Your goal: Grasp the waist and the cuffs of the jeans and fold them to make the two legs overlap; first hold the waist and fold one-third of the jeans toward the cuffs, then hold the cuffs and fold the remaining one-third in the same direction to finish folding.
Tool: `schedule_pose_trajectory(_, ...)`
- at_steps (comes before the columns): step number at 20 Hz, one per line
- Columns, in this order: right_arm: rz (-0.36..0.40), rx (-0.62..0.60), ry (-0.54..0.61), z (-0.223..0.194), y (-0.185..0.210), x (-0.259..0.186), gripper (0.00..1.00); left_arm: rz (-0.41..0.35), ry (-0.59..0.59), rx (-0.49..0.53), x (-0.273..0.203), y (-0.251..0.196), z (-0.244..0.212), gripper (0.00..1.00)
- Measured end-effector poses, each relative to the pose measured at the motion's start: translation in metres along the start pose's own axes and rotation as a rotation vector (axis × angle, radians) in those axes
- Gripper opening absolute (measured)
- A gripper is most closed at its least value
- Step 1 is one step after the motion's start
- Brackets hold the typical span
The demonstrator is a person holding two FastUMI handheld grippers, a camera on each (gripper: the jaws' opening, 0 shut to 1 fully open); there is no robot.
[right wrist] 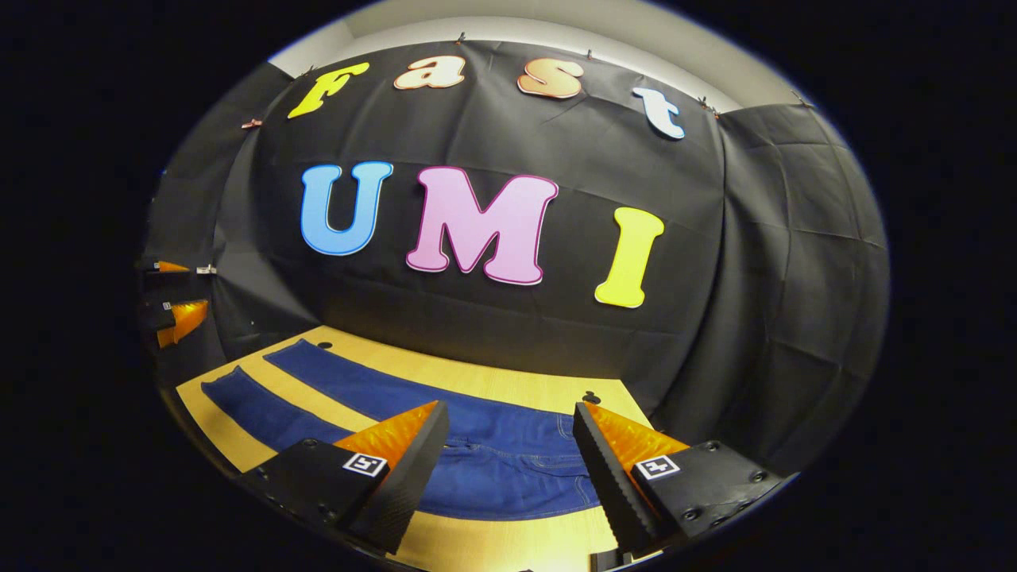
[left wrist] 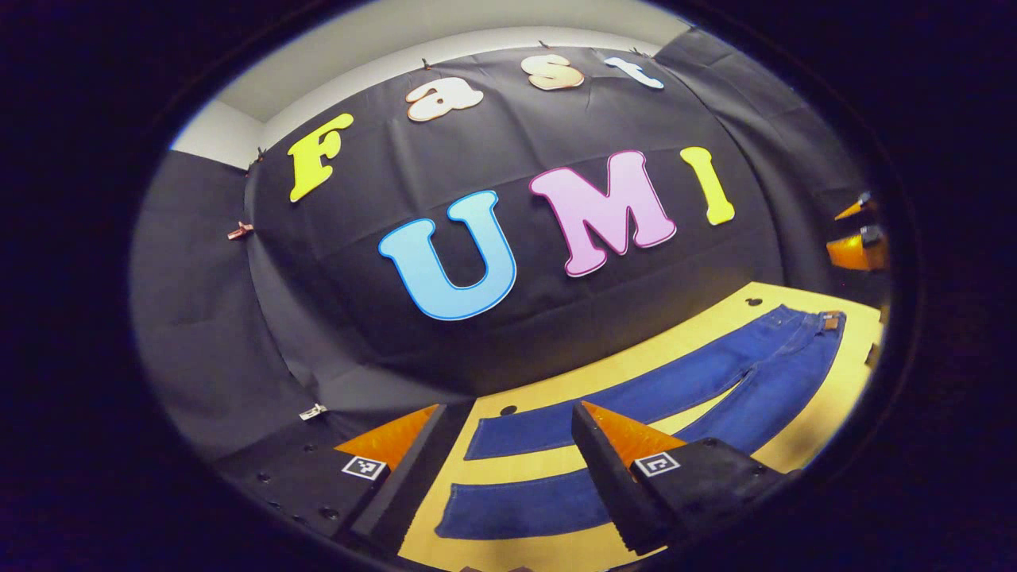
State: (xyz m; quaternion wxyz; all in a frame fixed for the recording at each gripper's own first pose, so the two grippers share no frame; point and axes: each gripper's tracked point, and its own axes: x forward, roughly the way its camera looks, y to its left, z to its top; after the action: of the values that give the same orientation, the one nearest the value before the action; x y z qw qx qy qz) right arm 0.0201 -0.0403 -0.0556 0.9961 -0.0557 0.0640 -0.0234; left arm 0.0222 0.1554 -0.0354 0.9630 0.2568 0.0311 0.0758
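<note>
Both my grippers, left gripper [left wrist: 508,449] over the cuffs [left wrist: 508,469] and right gripper [right wrist: 508,449] over the waist [right wrist: 508,469], hung with fingers open; I judged I should pinch only the near edges of the jeans [left wrist: 715,373].

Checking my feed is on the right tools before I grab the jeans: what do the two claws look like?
The left claw and right claw look alike: two wedge-shaped fingers tapering to a point, with ridged inner edges. Each finger carries a small square black-and-white tag, and the blocks behind them show round screw holes.
</note>
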Motion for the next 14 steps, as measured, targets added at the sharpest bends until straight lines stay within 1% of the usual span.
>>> schedule_pose_trajectory(1,0.004,-0.02,0.013,-0.006,-0.003,0.002,0.97,-0.004,0.022,0.065,0.004,0.009,-0.018,0.98)
schedule_pose_trajectory(2,0.012,-0.044,0.027,-0.011,-0.005,0.004,0.97,-0.024,0.052,0.141,0.01,0.013,-0.039,0.98)
schedule_pose_trajectory(4,0.023,-0.076,0.048,-0.019,-0.011,0.006,0.97,-0.092,0.129,0.293,0.014,0.018,-0.092,0.98)
schedule_pose_trajectory(9,0.066,-0.14,0.089,-0.039,-0.016,0.025,0.97,-0.345,0.305,0.624,0.015,-0.001,-0.205,0.98)
schedule_pose_trajectory(11,0.098,-0.168,0.106,-0.051,-0.014,0.036,0.97,-0.419,0.394,0.718,0.015,0.0,-0.248,0.98)
schedule_pose_trajectory(14,0.134,-0.213,0.119,-0.065,-0.013,0.051,0.96,-0.472,0.513,0.821,0.019,0.009,-0.294,0.98)
